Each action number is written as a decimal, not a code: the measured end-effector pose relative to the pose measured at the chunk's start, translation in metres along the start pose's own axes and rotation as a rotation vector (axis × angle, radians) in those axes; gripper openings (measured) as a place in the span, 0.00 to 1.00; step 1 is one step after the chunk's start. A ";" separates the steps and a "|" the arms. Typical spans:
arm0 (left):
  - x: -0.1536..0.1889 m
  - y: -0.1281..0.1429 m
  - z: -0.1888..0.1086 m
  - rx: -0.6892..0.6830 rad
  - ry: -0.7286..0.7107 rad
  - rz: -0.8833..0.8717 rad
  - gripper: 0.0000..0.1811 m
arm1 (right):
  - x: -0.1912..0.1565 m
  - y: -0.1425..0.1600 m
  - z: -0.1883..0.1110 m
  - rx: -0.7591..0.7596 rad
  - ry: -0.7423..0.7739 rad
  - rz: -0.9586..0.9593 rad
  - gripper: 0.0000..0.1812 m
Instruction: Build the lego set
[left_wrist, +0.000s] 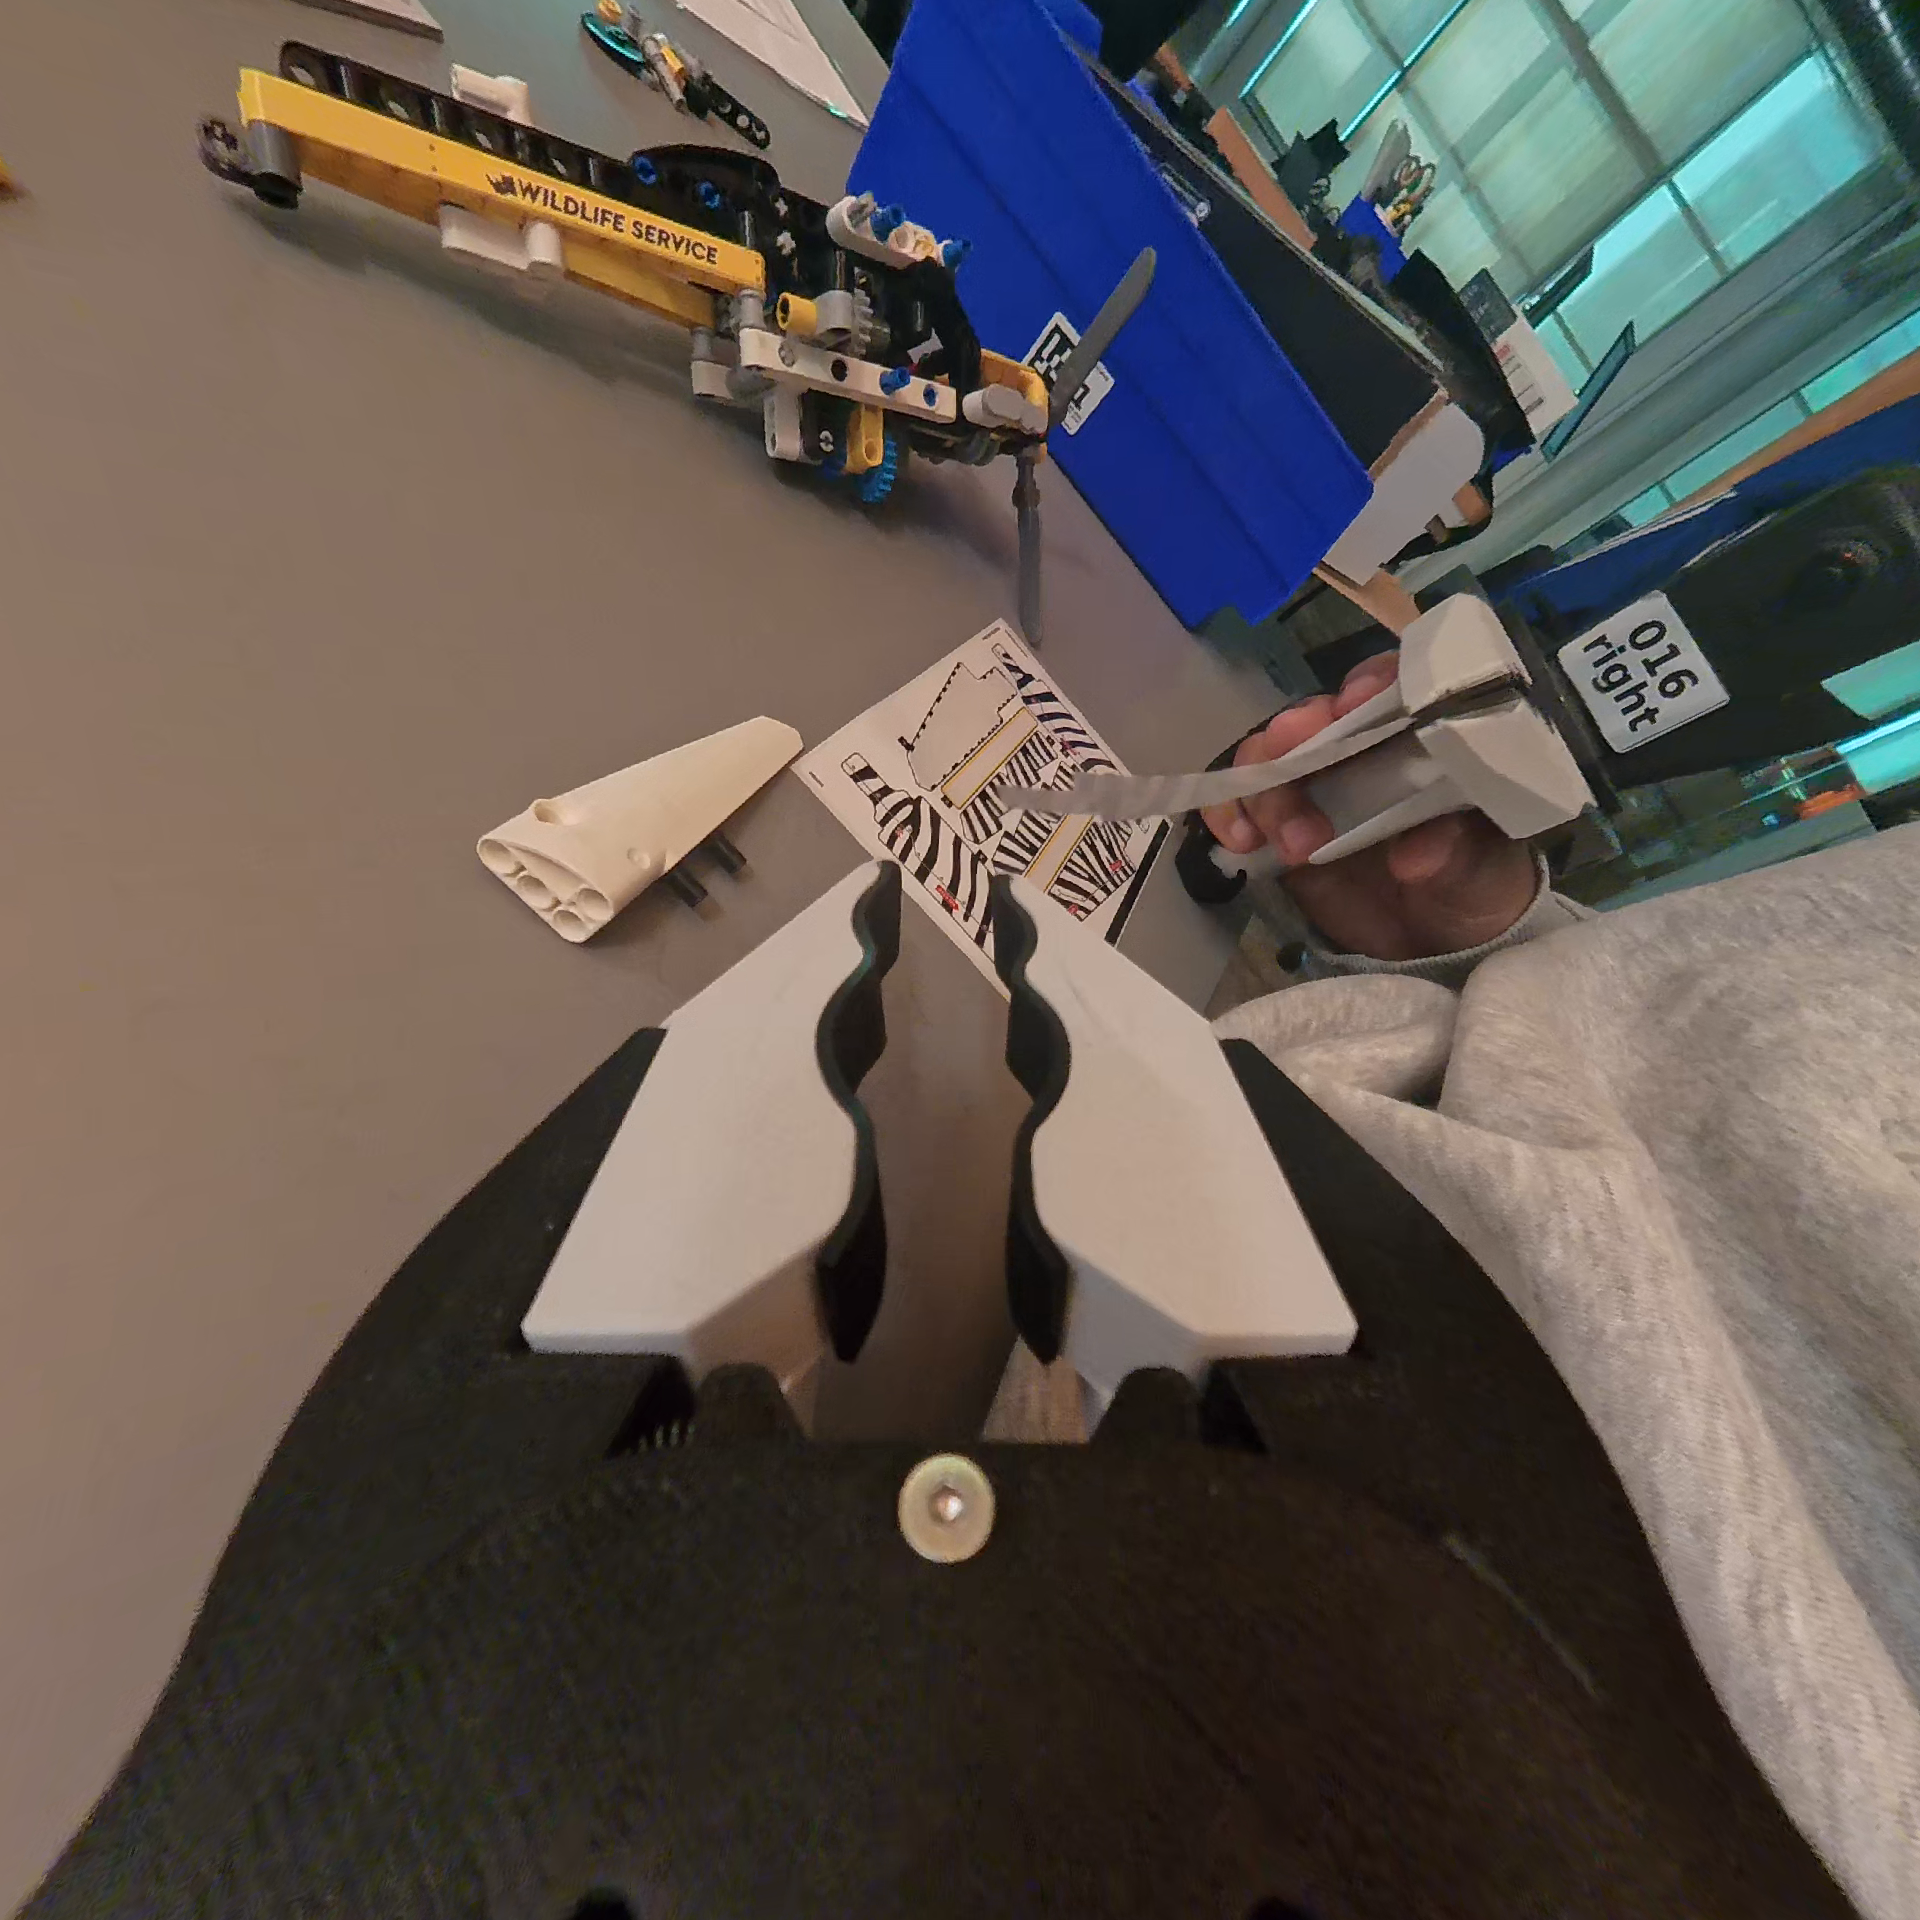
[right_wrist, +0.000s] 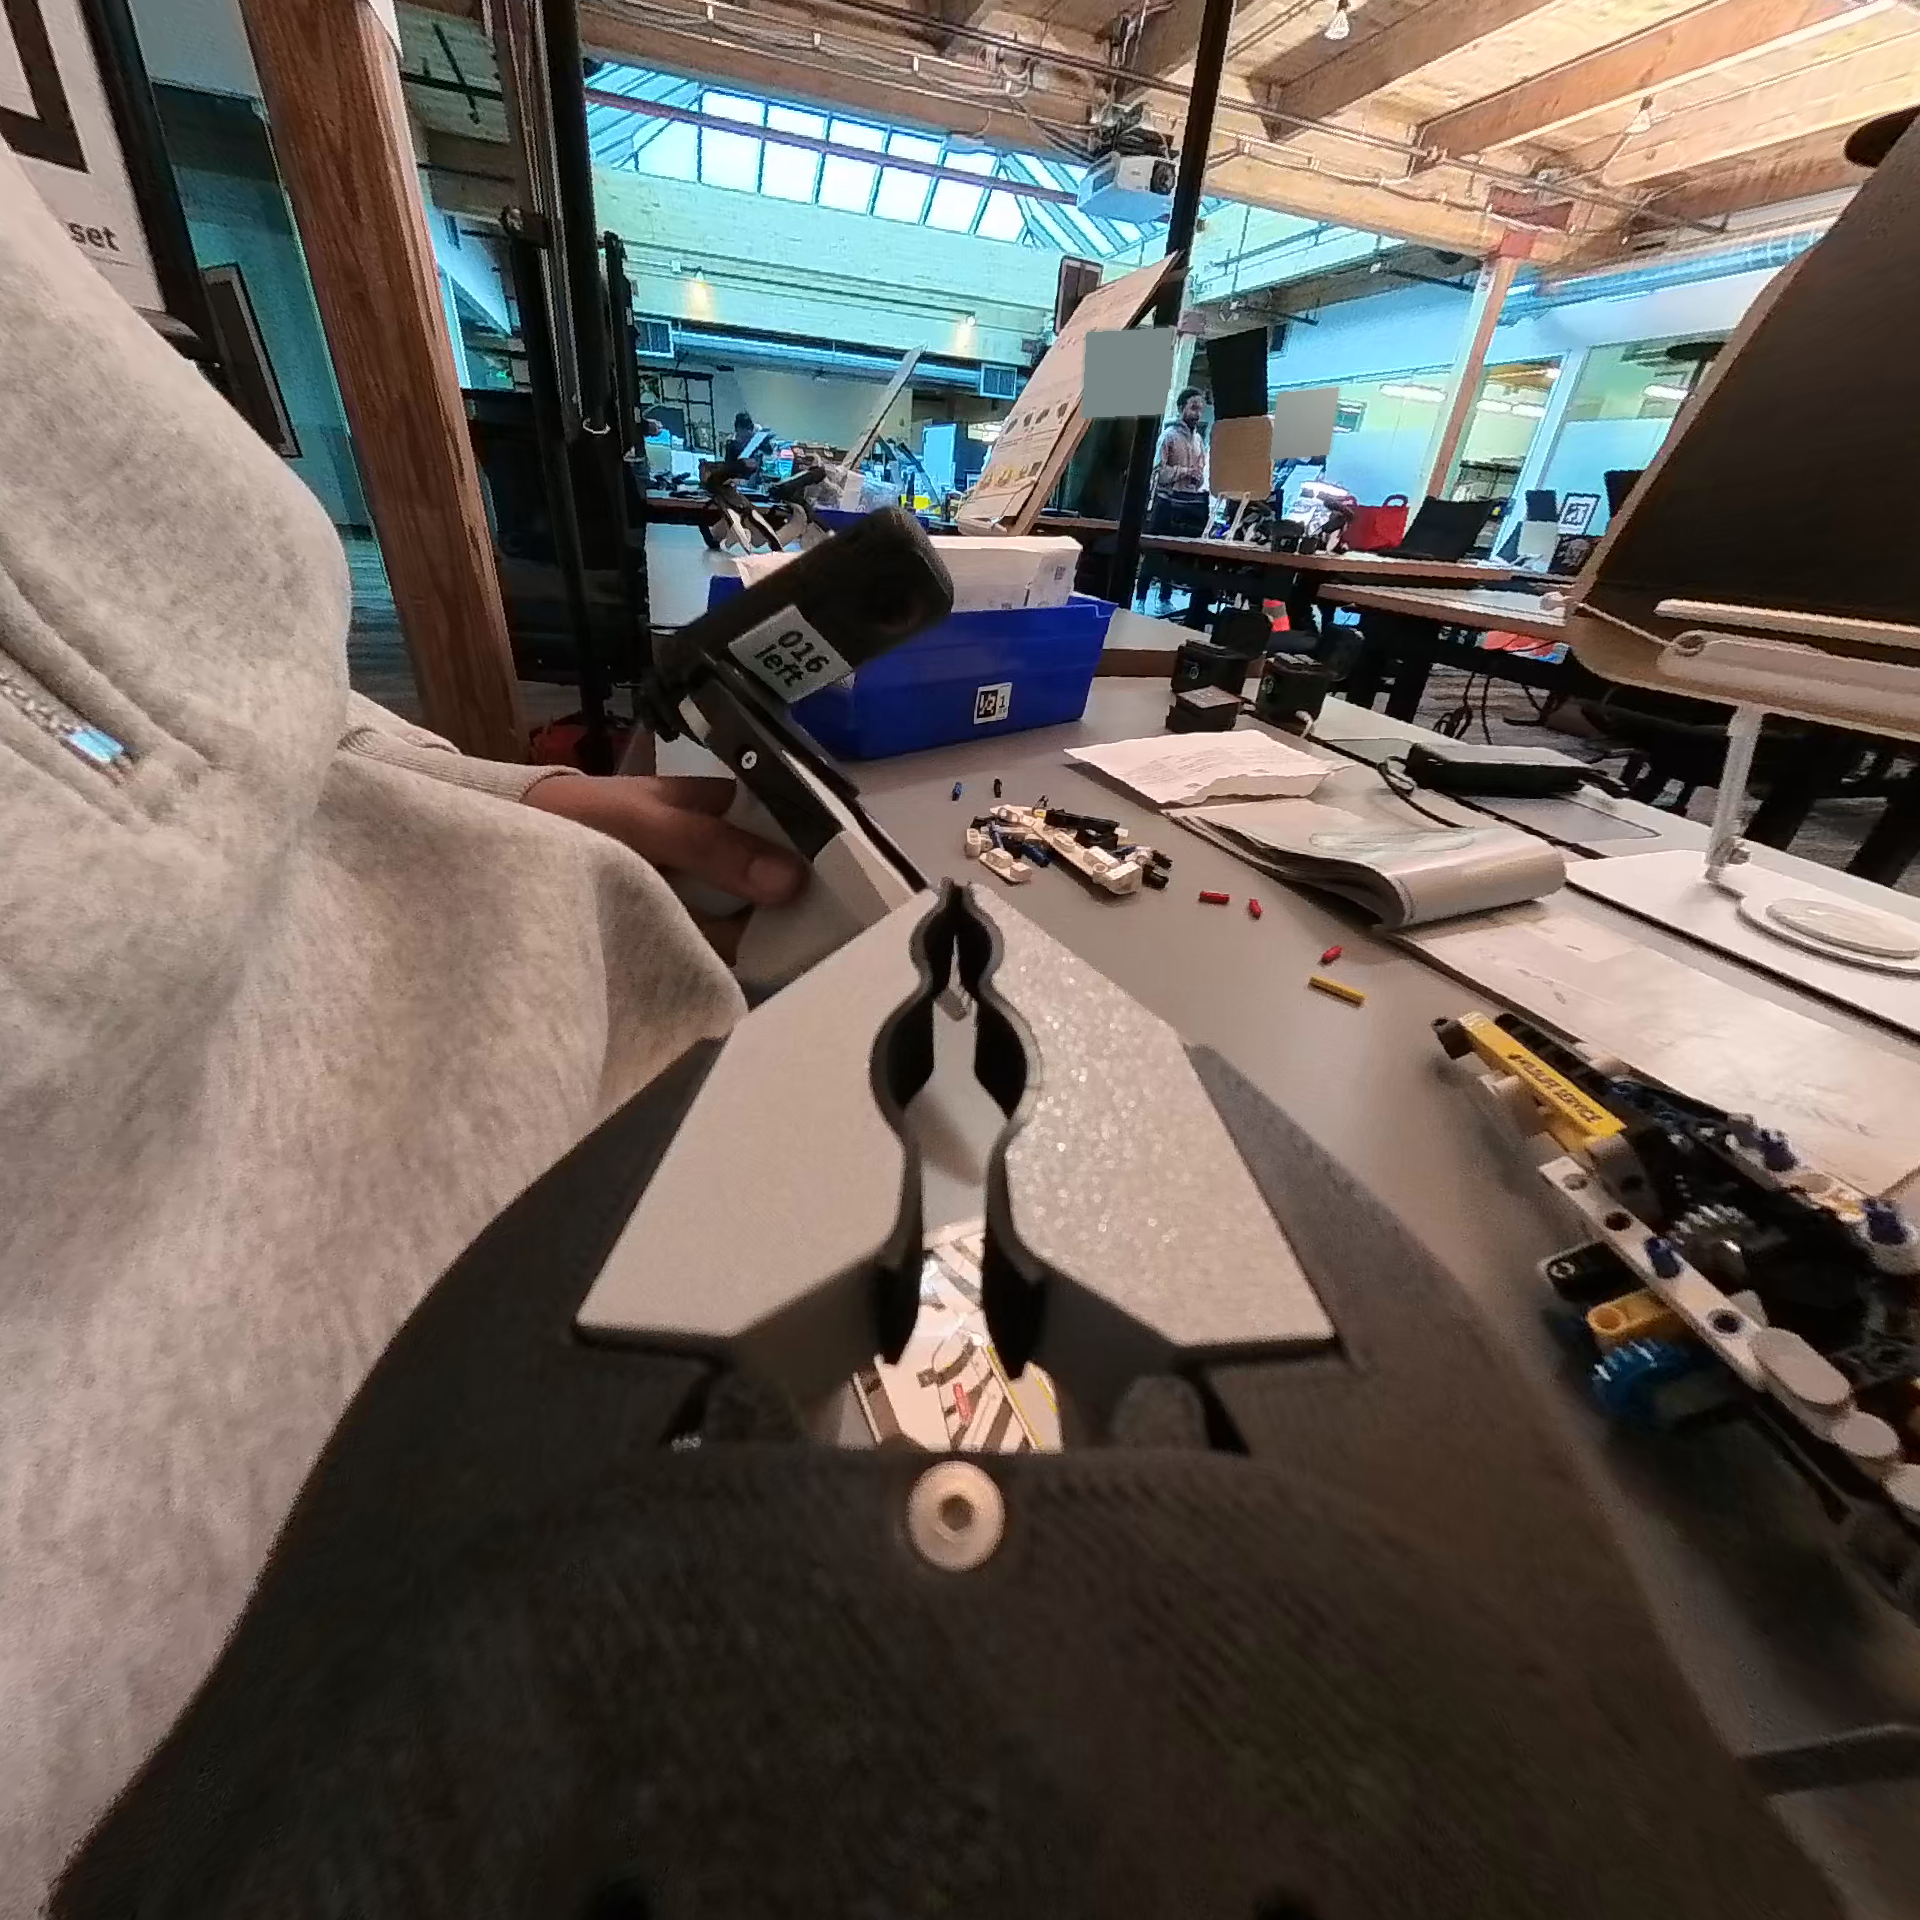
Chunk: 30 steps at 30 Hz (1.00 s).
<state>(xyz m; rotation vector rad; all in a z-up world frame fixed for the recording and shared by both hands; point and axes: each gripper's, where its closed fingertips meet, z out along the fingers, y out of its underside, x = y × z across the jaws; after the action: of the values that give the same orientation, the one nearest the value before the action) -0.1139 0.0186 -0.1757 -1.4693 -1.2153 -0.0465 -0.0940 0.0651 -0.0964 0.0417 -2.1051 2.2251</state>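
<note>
Grippers: two. Left gripper (left_wrist: 940, 894) has its jaws narrowly apart with nothing between. Right gripper (right_wrist: 956, 920) has its tips pinched on one zebra-striped sticker strip (left_wrist: 1122, 798). One sticker sheet (left_wrist: 935, 821) lies at 12 o'clock just past the left tips. One white wing panel (left_wrist: 644, 821) with two black pins (left_wrist: 707, 873) lies at 10 o'clock. One yellow-and-black Lego plane (left_wrist: 582, 223), with a lettered side and one grey propeller (left_wrist: 1091, 364), sits farther off at 11 on the grey table (left_wrist: 312, 623). One tagged blue bin (left_wrist: 1143, 260) is at 1.

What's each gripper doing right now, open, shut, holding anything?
Left gripper: open, empty, above the sticker sheet.
Right gripper: shut on a zebra-striped sticker peeled off the sheet.
</note>
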 end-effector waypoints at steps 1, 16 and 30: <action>0.000 0.000 0.000 -0.002 0.002 -0.003 0.09 | 0.000 0.000 0.000 0.003 0.001 0.003 0.00; -0.002 0.003 0.005 -0.027 0.006 -0.003 0.08 | 0.007 -0.002 -0.005 0.033 0.008 0.032 0.00; 0.000 0.004 0.006 -0.035 0.018 0.009 0.08 | 0.076 -0.086 -0.117 0.493 0.200 0.078 0.00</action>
<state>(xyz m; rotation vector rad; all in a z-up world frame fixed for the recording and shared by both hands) -0.1146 0.0238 -0.1802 -1.5016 -1.1984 -0.0746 -0.1590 0.1892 -0.0120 -0.2271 -1.4469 2.6102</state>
